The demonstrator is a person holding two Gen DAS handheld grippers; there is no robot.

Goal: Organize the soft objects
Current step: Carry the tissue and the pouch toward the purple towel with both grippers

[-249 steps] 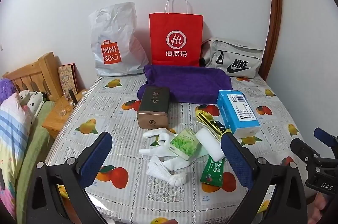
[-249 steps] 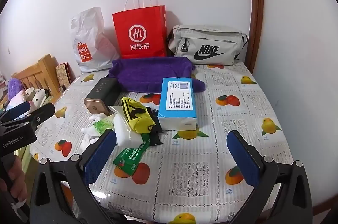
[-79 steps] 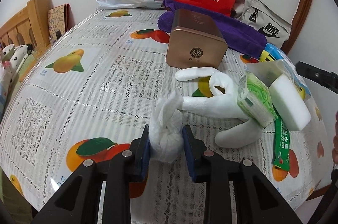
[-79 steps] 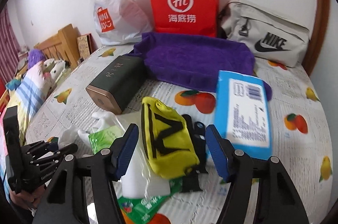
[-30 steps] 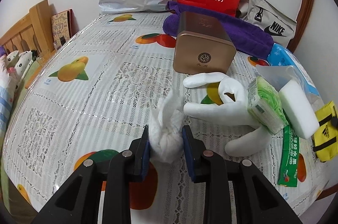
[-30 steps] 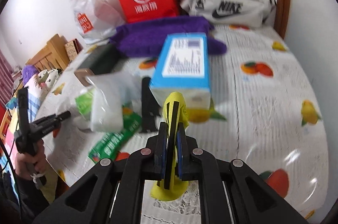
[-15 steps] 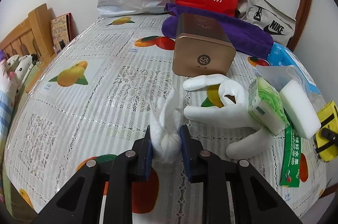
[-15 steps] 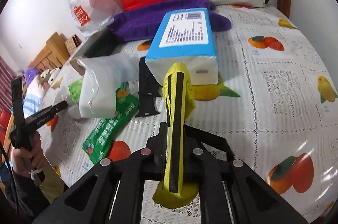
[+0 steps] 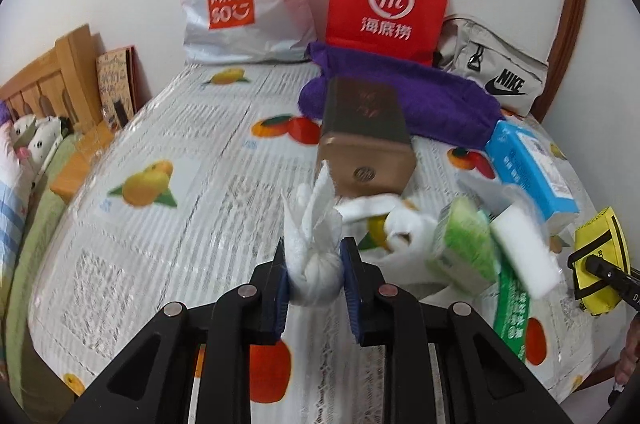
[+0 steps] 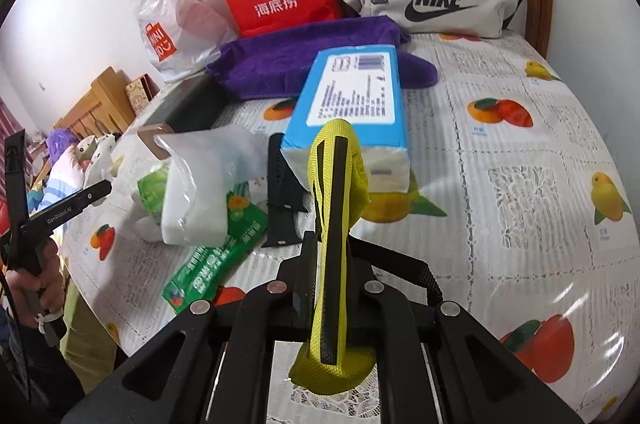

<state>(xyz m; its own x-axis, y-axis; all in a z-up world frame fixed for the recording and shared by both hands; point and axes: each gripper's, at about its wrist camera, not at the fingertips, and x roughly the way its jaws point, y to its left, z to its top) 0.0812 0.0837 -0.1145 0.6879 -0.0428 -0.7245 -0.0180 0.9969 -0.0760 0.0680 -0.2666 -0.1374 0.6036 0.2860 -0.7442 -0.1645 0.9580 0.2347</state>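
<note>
While the left gripper pinches a knotted white sock between its jaws, the right gripper clamps a yellow pouch edge-on. Just beyond the pouch lies a blue tissue pack; farther off, a purple towel.

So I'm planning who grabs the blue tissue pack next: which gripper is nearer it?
Right. The right gripper, holding the yellow pouch, sits just before the blue tissue pack; the left gripper is beyond the clutter.
</note>
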